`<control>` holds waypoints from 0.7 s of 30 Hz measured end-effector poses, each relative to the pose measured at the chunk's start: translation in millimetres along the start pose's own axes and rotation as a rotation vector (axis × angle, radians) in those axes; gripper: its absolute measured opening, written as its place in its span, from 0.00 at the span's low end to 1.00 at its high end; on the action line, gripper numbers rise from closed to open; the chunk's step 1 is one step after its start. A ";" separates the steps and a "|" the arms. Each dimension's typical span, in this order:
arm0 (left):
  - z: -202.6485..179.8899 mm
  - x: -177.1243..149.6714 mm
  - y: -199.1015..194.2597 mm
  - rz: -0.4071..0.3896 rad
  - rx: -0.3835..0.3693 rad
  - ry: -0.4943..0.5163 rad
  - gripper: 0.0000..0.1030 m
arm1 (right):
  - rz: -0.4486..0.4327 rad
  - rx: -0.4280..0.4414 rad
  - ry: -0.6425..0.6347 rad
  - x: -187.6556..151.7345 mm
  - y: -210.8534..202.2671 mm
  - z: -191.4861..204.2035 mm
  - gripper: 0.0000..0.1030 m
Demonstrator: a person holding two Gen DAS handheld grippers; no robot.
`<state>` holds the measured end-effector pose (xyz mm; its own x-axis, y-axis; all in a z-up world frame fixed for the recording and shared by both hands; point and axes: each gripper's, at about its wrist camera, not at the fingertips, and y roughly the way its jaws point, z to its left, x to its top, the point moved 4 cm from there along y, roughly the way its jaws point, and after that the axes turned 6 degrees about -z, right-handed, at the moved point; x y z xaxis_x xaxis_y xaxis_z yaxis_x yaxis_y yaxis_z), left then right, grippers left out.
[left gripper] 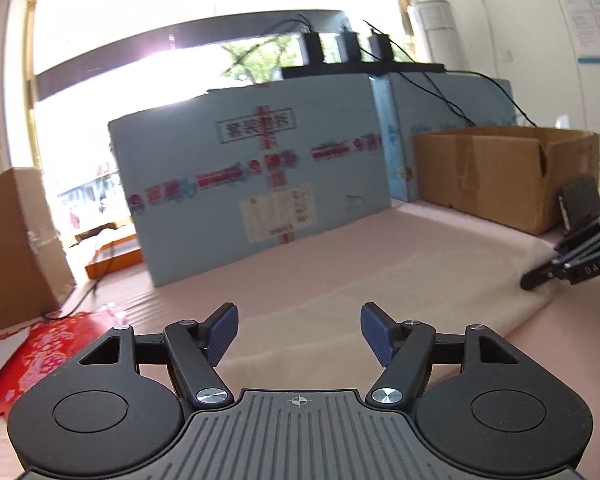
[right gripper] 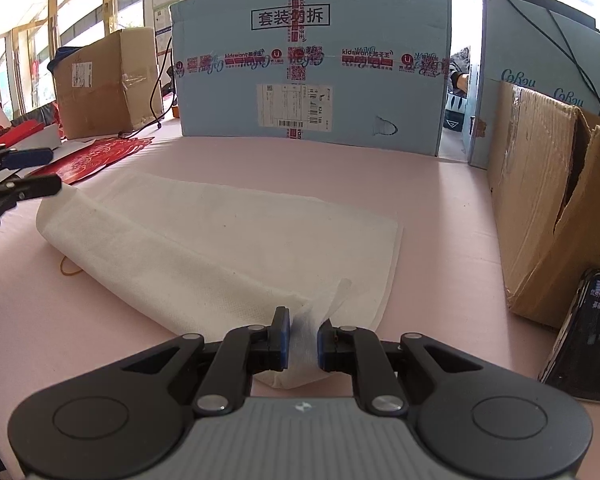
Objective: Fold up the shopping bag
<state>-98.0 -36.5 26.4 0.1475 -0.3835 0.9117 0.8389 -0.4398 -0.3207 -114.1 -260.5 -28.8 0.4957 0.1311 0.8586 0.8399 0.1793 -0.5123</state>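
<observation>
So the right gripper (right gripper: pixel 303 336) is clamped on a bunched corner of the bag (right gripper: pixel 220 240), white fabric squeezed between its blue pads (right gripper: pixel 285 338). The rest of the bag lies flat-ish on the pink table (right gripper: pixel 440 208), stretching ahead and to the left of that gripper, with its far left edge rolled up into a fold. The left gripper (left gripper: pixel 298 330) has its jaws apart with nothing between them, only bag and table below. In the right wrist view its fingertips sit just beside that rolled edge; can't tell if they touch it. A phone (right gripper: pixel 584 332) sits right of the right gripper, leaning against a brown box (right gripper: pixel 540 208).
</observation>
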 end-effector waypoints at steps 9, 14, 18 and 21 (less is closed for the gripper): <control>-13.1 -19.5 24.6 0.152 -0.082 0.011 0.38 | -0.025 -0.053 -0.011 -1.8 -5.9 -4.8 0.15; -9.5 -28.6 21.0 0.149 -0.095 -0.011 0.38 | -0.024 -0.214 -0.085 -9.7 -9.2 -9.3 0.15; -8.7 -29.9 19.8 0.148 -0.087 -0.018 0.44 | -0.065 -0.348 -0.071 -8.8 -20.5 -16.5 0.15; -7.4 -25.1 22.0 0.148 -0.077 -0.015 0.45 | -0.211 -0.336 -0.050 5.1 -36.3 -3.1 0.18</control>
<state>-87.2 -42.6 -5.5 0.2749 -0.4366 0.8566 0.7650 -0.4403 -0.4700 -141.4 -269.4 -5.8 0.2999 0.1739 0.9380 0.9518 -0.1204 -0.2820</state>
